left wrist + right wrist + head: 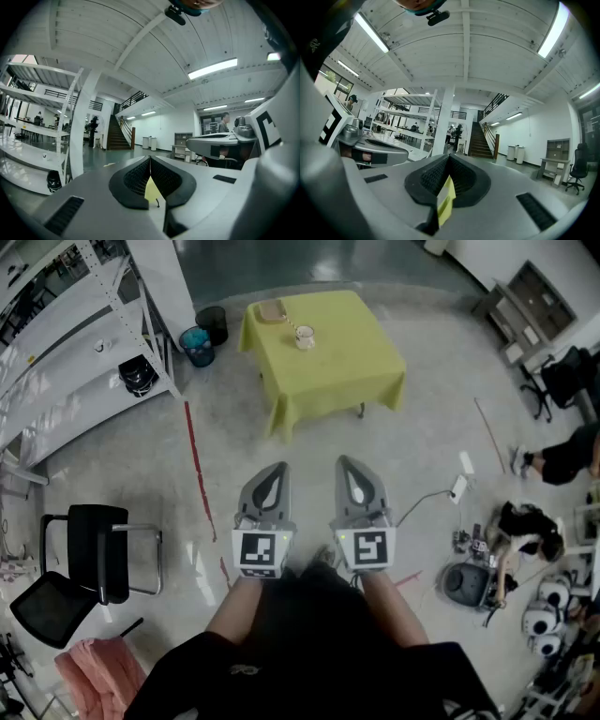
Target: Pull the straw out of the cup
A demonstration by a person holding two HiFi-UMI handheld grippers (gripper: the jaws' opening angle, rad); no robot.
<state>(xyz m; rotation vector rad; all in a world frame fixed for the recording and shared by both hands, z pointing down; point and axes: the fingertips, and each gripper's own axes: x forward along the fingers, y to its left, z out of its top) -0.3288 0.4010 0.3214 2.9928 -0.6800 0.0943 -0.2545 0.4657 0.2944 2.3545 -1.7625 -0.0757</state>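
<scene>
Our left gripper (pixel 274 479) & right gripper (pixel 354 474) are side by side, both w/ jaws pressed together, nothing in them. We judge the task's not begun: next we must walk up. The cup (pixel 304 337) sits well ahead on the yellow table (pixel 347 371), small & pale; straw too tiny to tell.

Pale polished floor (pixel 394 465), red line (pixel 197 474) marked at left. Yellow-clothed table (pixel 337 371) far centre. White shelving (pixel 75 324) far left. Black chair (pixel 98 554) near left. White ribbed ceiling (pixel 93 37), strip lights (pixel 212 68) lit. Staircase (pixel 116 135) at the far wall.
</scene>
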